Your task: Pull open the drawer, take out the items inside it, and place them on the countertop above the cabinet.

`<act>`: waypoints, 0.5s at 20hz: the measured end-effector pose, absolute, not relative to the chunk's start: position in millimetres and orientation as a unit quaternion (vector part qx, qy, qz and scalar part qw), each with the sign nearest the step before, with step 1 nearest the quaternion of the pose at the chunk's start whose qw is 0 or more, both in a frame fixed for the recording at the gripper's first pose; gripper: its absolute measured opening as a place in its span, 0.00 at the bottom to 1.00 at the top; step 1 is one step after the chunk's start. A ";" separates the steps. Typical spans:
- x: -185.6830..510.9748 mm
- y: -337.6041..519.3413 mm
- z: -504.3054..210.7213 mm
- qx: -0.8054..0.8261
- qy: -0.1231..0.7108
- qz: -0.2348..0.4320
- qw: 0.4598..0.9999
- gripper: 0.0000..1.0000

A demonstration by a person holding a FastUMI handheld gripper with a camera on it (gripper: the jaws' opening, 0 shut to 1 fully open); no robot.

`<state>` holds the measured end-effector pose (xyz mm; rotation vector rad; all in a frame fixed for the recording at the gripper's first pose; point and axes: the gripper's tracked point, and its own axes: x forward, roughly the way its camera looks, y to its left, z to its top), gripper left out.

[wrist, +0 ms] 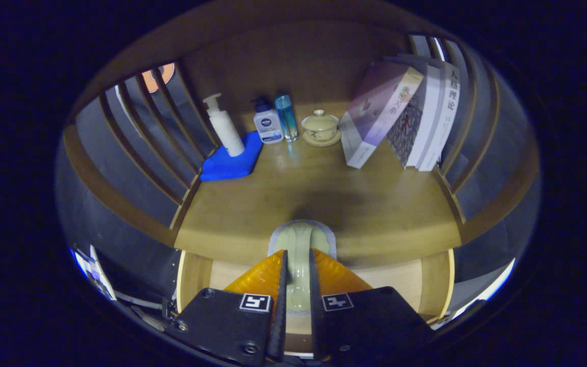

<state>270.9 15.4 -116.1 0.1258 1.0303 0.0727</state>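
Note:
My gripper (297, 253) is shut on a pale green glossy item (301, 237) with a grey edge. The item stands upright between the fingers, and its top reaches just ahead of them, over the front edge of the wooden countertop (354, 204). Below that edge, on both sides of the fingers, the light wood inside of the open drawer (393, 280) shows. The part of the item lower down between the fingers is hidden.
At the back of the countertop stand a white pump bottle (224, 127) on a blue cloth (232, 160), a small white bottle (267, 122), a clear blue bottle (286, 116) and a lidded tea cup (320, 127). Books (400, 117) lean at the right. Slatted wooden sides (143, 137) close both ends.

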 end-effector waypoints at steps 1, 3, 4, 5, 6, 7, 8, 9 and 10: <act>282.2 15.5 -116.6 0.063 0.487 0.029 0.871 0.24; 302.7 18.4 -121.9 0.076 0.480 0.022 0.874 0.23; 310.2 19.0 -123.0 0.082 0.477 0.018 0.875 0.23; 318.8 18.4 -127.3 0.085 0.476 0.014 0.875 0.24; 324.9 17.6 -131.7 0.084 0.478 0.011 0.874 0.24; 328.1 17.0 -136.1 0.083 0.481 0.006 0.873 0.23; 331.8 16.2 -140.4 0.080 0.483 0.003 0.872 0.23; 334.4 16.3 -143.2 0.082 0.483 0.002 0.872 0.23; 336.9 16.1 -146.5 0.081 0.484 -0.002 0.871 0.23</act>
